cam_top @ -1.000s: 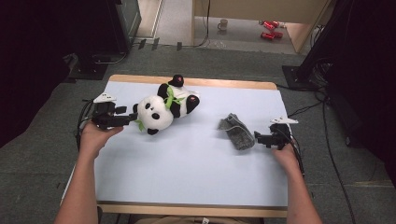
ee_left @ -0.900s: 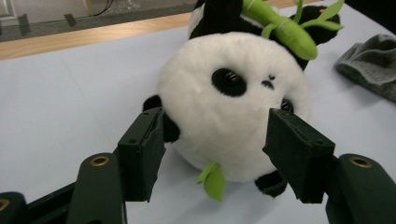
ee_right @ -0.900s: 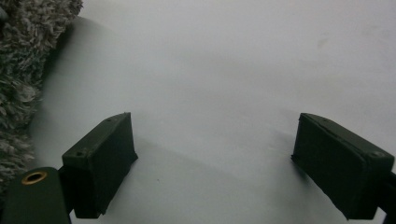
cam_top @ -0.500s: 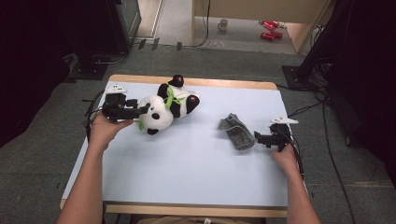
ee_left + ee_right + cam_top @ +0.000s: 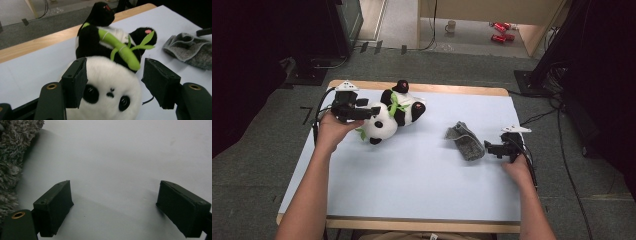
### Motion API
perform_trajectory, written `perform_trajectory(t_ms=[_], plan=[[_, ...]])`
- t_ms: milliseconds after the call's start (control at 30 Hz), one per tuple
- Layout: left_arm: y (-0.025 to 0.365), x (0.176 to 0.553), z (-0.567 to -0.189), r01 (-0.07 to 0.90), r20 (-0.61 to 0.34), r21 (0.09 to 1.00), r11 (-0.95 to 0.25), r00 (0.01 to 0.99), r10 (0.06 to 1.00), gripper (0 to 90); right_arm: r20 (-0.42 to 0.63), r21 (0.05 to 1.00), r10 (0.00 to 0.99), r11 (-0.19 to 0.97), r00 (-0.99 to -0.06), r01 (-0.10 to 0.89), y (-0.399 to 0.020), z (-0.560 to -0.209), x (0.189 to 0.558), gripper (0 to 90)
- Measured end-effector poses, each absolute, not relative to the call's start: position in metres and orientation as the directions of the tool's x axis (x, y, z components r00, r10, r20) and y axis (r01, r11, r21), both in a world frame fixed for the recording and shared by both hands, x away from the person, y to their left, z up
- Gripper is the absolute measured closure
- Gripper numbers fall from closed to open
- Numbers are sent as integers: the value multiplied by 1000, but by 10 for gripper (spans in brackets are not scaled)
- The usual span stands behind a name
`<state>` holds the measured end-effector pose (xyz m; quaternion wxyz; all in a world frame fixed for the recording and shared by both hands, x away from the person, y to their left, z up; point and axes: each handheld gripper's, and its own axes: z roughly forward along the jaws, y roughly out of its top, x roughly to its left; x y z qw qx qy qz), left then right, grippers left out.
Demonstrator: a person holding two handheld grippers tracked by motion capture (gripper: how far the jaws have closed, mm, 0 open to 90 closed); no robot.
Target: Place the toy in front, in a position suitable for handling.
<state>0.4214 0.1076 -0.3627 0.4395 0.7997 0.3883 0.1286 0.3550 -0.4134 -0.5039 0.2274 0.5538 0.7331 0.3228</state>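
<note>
A black-and-white plush panda [image 5: 394, 112] with a green bamboo sprig lies on its back at the far left of the table. My left gripper [image 5: 371, 113] comes at it from the left, open, and the panda's white head [image 5: 112, 100] sits between the jaws. In the left gripper view the left pad [image 5: 75, 82] rests against the head, while the right pad [image 5: 160, 85] stands clear of it. A crumpled grey cloth [image 5: 464, 140] lies right of centre. My right gripper [image 5: 488, 149] stands open just beside that cloth, with bare table between its jaws [image 5: 113, 205] and the cloth [image 5: 12, 157] to one side.
The table has a pale blue top [image 5: 422, 185] and a wooden rim [image 5: 452, 90]. The grey cloth [image 5: 190, 50] lies beyond the panda in the left gripper view. On the floor behind the table are a mug [image 5: 452, 25] and red objects [image 5: 499, 32].
My left gripper has moved right and a little up, from beside the panda to around its head. The right gripper and the cloth have kept still.
</note>
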Motion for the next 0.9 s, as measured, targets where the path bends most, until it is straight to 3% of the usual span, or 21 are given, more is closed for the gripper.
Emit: perform_trajectory(t_ms=[600,900], plan=[[64,436,-379,511,-110,774,-373,689,716,322,24,726,959,178,-283,665,-413,-504,355,122],[52,444,-393,532,-133,772,-348,670,730,319,25,725,959,177,-282,666,-413,-504,355,122]])
